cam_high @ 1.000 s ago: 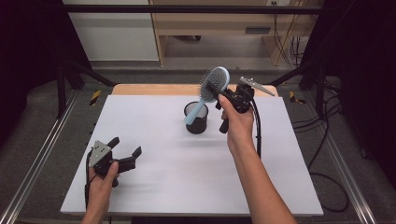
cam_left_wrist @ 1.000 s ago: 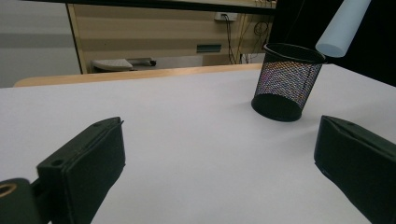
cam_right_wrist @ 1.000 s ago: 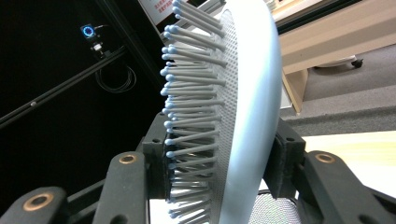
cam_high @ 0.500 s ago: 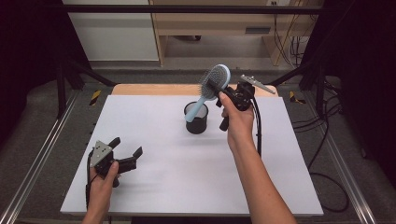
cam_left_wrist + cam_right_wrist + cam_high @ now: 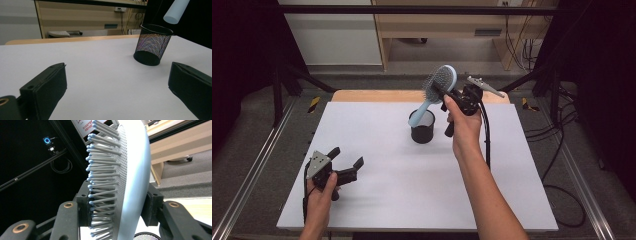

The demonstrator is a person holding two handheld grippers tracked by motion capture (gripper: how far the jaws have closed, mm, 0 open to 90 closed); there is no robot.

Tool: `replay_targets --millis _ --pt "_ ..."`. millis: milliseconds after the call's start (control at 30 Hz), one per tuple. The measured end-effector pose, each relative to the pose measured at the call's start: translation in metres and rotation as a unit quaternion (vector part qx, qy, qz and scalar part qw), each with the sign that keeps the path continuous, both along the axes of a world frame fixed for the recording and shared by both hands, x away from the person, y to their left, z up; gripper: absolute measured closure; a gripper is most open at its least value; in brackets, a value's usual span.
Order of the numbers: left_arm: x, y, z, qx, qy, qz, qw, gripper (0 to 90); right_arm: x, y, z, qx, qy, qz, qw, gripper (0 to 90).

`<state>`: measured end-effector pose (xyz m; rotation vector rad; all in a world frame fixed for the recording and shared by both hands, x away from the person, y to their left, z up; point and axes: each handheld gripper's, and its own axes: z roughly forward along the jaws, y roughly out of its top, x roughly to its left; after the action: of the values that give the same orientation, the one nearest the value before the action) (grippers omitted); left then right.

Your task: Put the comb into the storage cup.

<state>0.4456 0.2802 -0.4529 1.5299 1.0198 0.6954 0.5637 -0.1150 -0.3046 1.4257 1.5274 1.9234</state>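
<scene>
My right gripper (image 5: 443, 88) is raised over the back of the table and is shut on the head of a light blue hairbrush (image 5: 439, 81). In the right gripper view its pads clamp the bristle side and the smooth back of the hairbrush (image 5: 130, 177). The handle slants down towards a black mesh cup (image 5: 422, 132) that stands upright on the white table (image 5: 387, 200). The left gripper view has the handle's end (image 5: 176, 10) hanging just above the cup (image 5: 152, 45), outside it. At the front left my left gripper (image 5: 347, 156) rests low on the table, open with nothing between its jaws (image 5: 117, 85).
A wooden strip (image 5: 377, 95) runs along the table's far edge. Metal rails (image 5: 257, 165) flank the table on both sides. A black cable (image 5: 486, 135) trails from the right gripper down along the person's forearm. Furniture and wires stand beyond the table.
</scene>
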Motion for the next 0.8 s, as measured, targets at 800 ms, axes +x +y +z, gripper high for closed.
replay_targets --millis 800 --pt "0.0017 0.0032 -0.0015 -0.013 0.003 0.005 0.9999 2.1 0.0094 -0.0031 0.0089 0.006 -0.011 -0.016 0.9998 52.3"
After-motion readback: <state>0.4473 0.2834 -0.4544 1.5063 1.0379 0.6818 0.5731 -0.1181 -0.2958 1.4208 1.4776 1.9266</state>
